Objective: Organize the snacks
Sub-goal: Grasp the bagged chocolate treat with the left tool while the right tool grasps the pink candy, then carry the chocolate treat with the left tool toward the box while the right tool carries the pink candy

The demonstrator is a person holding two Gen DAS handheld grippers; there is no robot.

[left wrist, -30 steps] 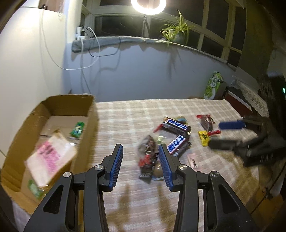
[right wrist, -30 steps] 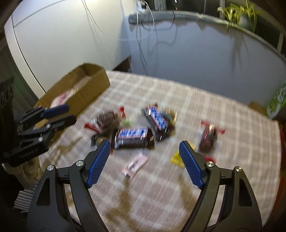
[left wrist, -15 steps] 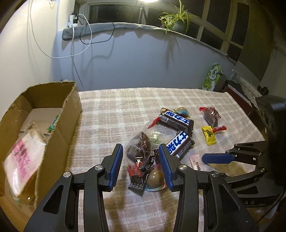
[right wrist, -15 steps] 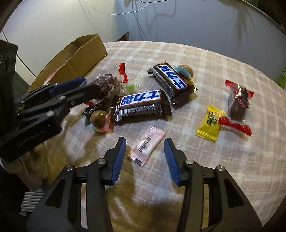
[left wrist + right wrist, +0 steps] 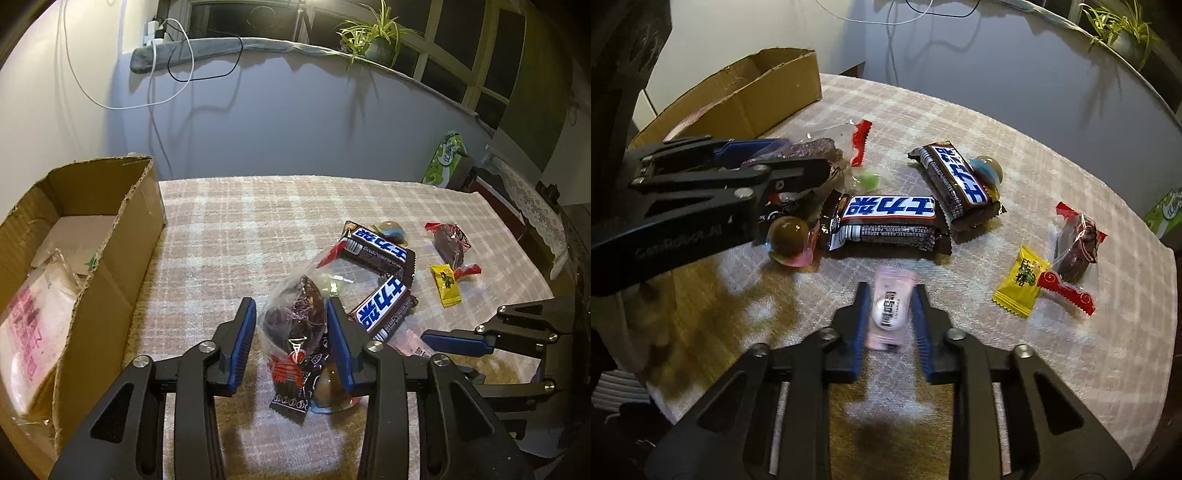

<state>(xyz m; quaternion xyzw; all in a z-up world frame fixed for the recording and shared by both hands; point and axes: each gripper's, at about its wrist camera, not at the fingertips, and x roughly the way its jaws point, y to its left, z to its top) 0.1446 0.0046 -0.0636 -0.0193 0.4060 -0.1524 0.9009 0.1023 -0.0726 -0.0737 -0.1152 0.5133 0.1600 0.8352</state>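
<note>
While I look along my left tool, its two blue pads stand partly apart with a clear packet of dark sweets between them; the right pad touches the wrapper, the left pad stands just off it, and the jaws have just been closing a little. Just below the packet lie a small dark sachet and a round brown sweet. Two chocolate bars lie just right of that tool, and farther right are a yellow sweet and a dark sweet with red ends. On the left of the checked surface stands an open cardboard box with a pink-printed bag inside. My right tool shows at the right, low over the surface.

Looking along my right tool, the jaws have just been closing and now stand narrow around a pink sweet; blur hides whether the pads press on it. Beyond it lie the chocolate bars, the round brown sweet and, to the right, the yellow sweet. My left tool reaches in from the left over the clear packet, with the cardboard box behind it.
</note>
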